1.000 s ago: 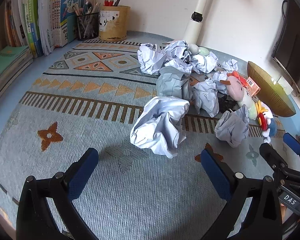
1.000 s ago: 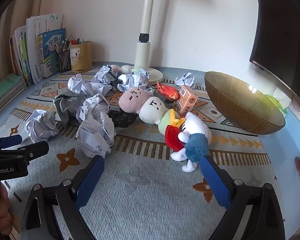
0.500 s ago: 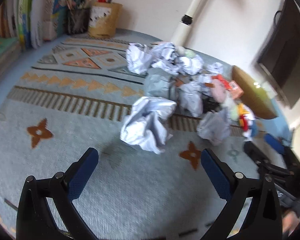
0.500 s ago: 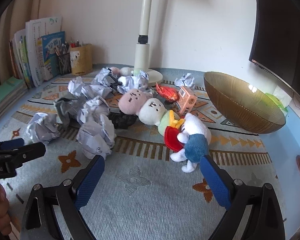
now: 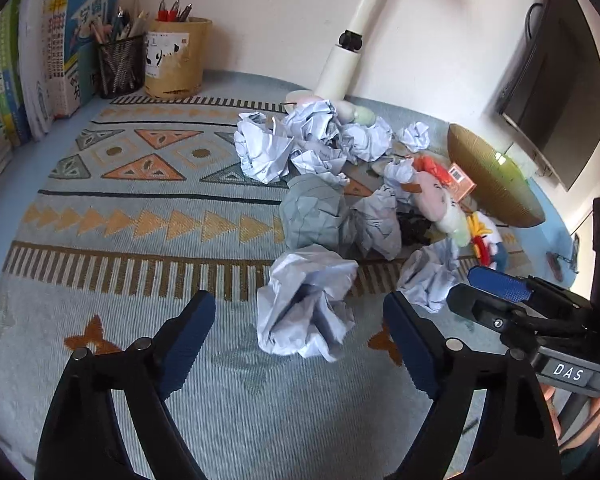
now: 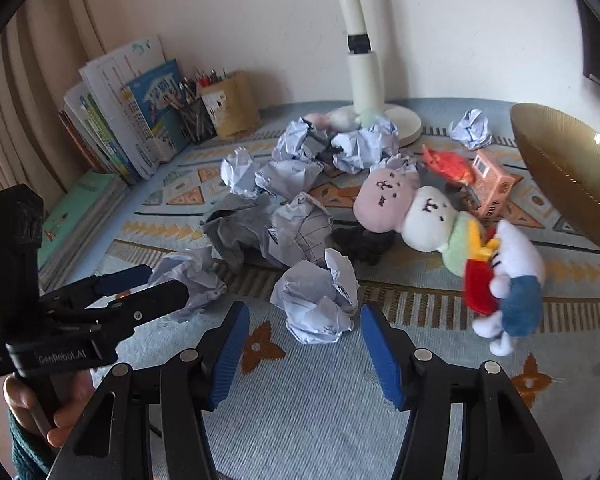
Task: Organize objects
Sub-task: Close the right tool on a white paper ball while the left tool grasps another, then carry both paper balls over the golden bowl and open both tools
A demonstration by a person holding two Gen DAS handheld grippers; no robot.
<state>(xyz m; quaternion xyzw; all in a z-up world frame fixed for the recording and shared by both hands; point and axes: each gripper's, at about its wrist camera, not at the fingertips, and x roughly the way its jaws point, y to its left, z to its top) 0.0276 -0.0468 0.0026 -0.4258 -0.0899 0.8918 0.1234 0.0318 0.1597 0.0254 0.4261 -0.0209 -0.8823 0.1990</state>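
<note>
A crumpled paper ball (image 5: 306, 300) is lying on the patterned mat (image 5: 140, 216), sitting between the blue pads of the left gripper (image 5: 298, 330), whose jaws are closing but not yet touching the paper. A second paper ball (image 6: 318, 300) is resting just ahead of the right gripper (image 6: 302, 354), partly between its pads; those jaws are narrowing too, with no contact visible. Readable writing: "DAS" is showing on the right gripper's body in the left wrist view, and "GenRobot.AI" on the left gripper's body in the right wrist view, where a hand (image 6: 36, 404) is gripping its handle. Behind the balls, more crumpled paper (image 5: 312, 148) is piling up beside plush toys (image 6: 416, 212) and an orange carton (image 6: 494, 188) with a barcode; its print is unreadable. A gold bowl (image 6: 568, 176) is standing at the right. At the far left, books (image 5: 60, 44) bearing Chinese characters are leaning beside a yellow pen cup (image 5: 176, 60).
</note>
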